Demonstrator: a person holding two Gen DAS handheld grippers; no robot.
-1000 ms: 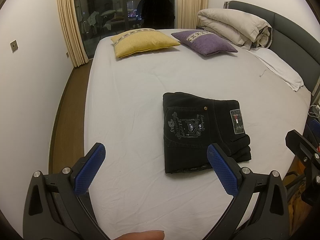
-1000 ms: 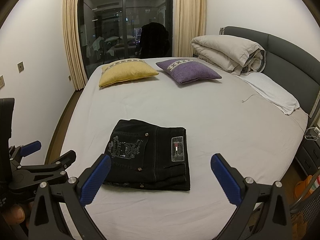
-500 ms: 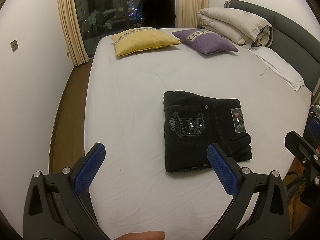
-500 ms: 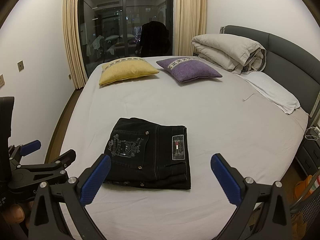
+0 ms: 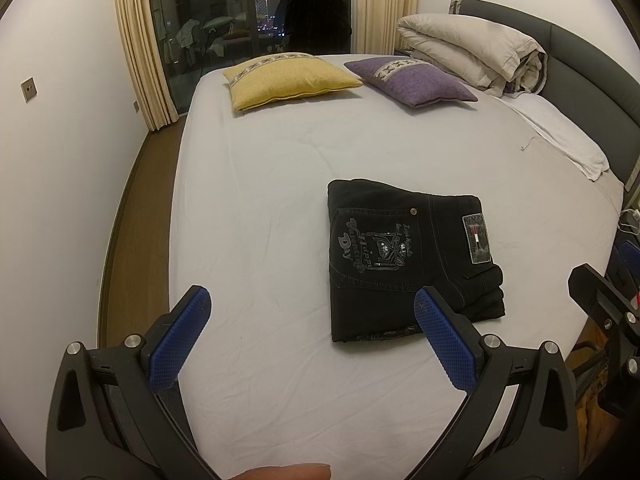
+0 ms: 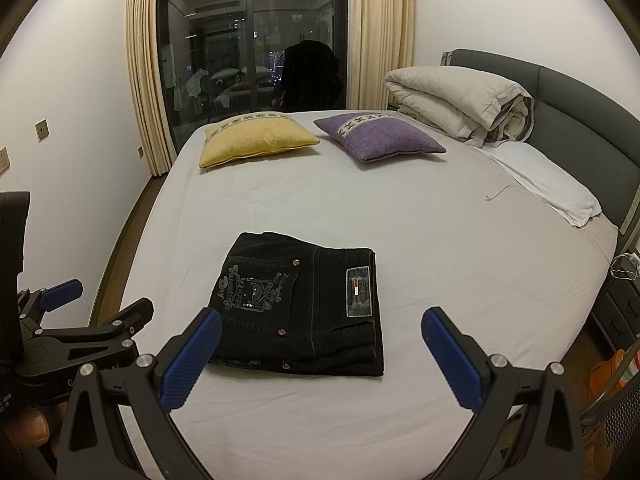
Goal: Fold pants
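My right tongs are cut off by the left view's edge; the pants' patch lettering is unreadable.

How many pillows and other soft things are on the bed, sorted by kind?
Cushions: 2, a yellow cushion and a purple cushion
Folded black pants: 1
Rolled-up duvet: 1
White pillow: 1
Total: 5

Bare sheet rings the folded pants; cushions far.
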